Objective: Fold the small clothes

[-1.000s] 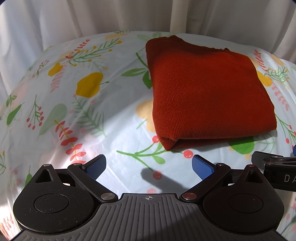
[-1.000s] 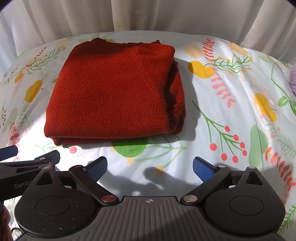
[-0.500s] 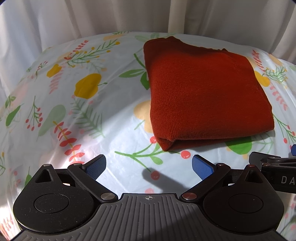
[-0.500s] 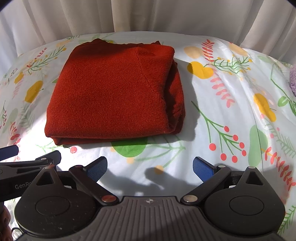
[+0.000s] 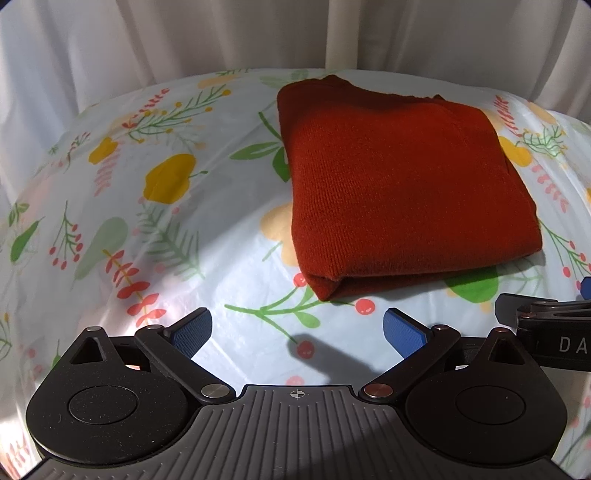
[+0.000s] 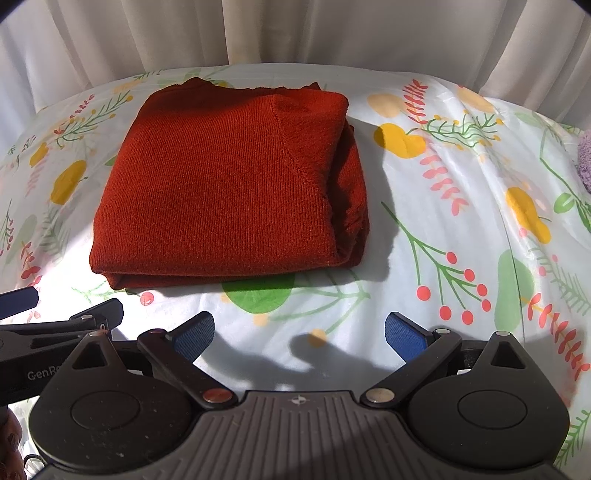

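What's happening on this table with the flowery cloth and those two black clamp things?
A person is folding small clothes with a handheld two-finger gripper in each hand. A rust-red knitted sweater lies folded into a neat rectangle on the floral tablecloth. The left gripper and the right gripper are both open and empty, side by side just short of the sweater's near edge, not touching it. Something purple and fuzzy peeks in at the far right.

Folded sweater [image 6: 221, 184] lies on tablecloth [image 6: 443, 229] — curtain [image 6: 295, 33] behind.
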